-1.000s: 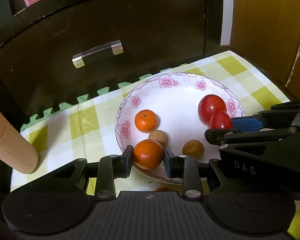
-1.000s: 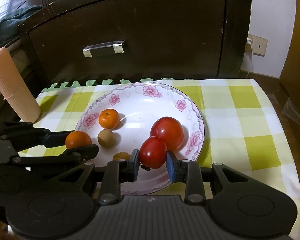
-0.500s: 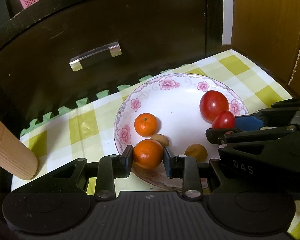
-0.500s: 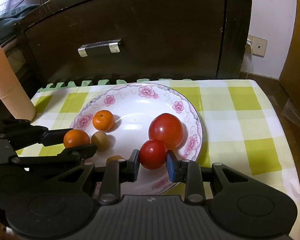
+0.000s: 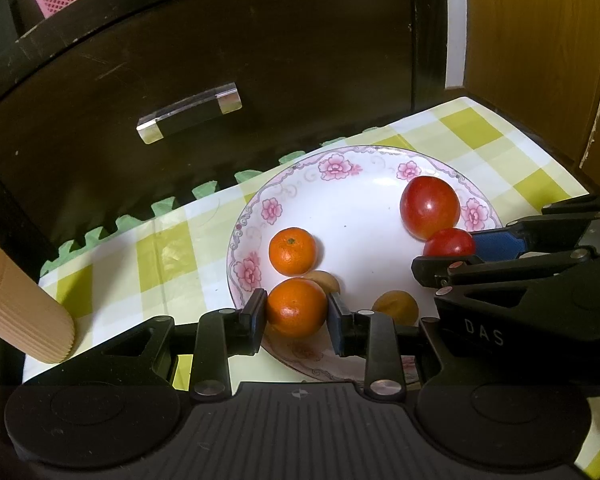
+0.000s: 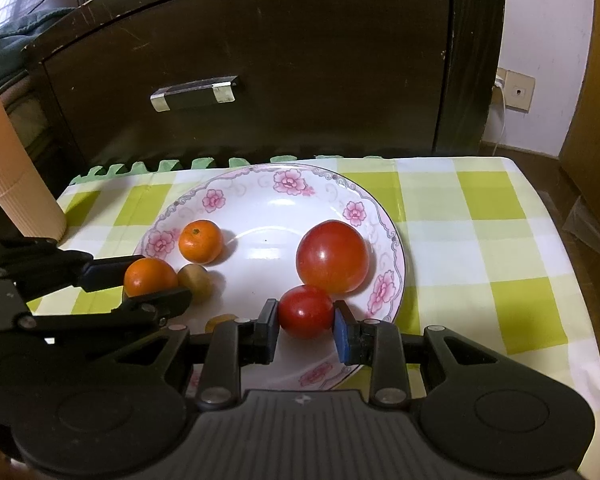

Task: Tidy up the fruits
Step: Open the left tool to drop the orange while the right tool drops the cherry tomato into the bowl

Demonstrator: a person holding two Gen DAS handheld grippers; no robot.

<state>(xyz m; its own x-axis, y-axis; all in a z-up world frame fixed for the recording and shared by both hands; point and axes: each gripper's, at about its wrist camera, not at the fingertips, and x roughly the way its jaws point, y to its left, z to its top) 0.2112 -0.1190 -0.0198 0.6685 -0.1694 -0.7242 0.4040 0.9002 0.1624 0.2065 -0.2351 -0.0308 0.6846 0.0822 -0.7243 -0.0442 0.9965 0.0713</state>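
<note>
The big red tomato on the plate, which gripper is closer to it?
Right. The right gripper, shut on the small tomato, sits just beside the big red tomato. The left gripper holds an orange across the plate.

Dim room, dark furniture behind a checked tabletop [image 6: 480, 216].
Covered in a yellow-green and white cloth [image 5: 160, 256]; backed by a scuffed dark wooden cabinet [image 6: 300, 60] bearing a clear bar handle [image 6: 194, 93]. Off to the right, a white wall [image 6: 548, 40] with a socket [image 6: 518, 90] and white cable, plus lighter wood panelling [image 5: 540, 60]. Top left, possibly a window [image 6: 4, 8], blurred.
</note>
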